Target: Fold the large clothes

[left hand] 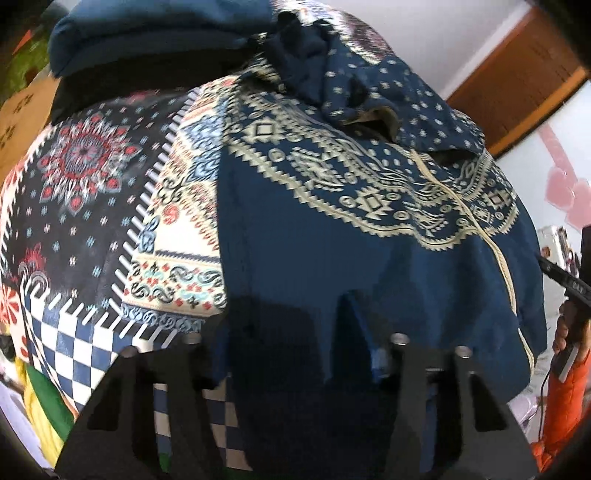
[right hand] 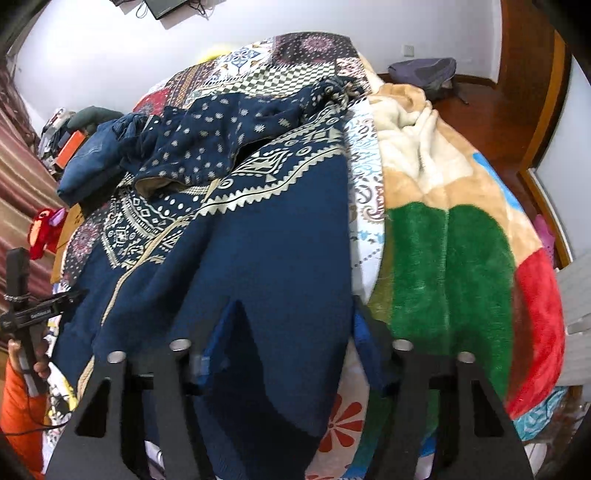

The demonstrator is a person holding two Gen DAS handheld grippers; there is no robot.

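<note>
A large navy garment (left hand: 303, 254) with cream geometric trim lies spread on the bed; its dotted upper part (left hand: 391, 88) is bunched at the far end. It also shows in the right wrist view (right hand: 266, 236). My left gripper (left hand: 291, 332) has the navy hem draped between and over its fingers; the fingertips are hidden by cloth. My right gripper (right hand: 291, 332) likewise has the hem between its fingers, and the cloth hangs down in front. The left gripper also shows from outside in the right wrist view (right hand: 26, 314).
A patterned patchwork bedcover (left hand: 92, 177) lies under the garment. A folded blue cloth (left hand: 155, 33) sits at the far end. A plush green, red and tan blanket (right hand: 454, 258) lies on the right. Wooden floor and a bag (right hand: 424, 74) are beyond.
</note>
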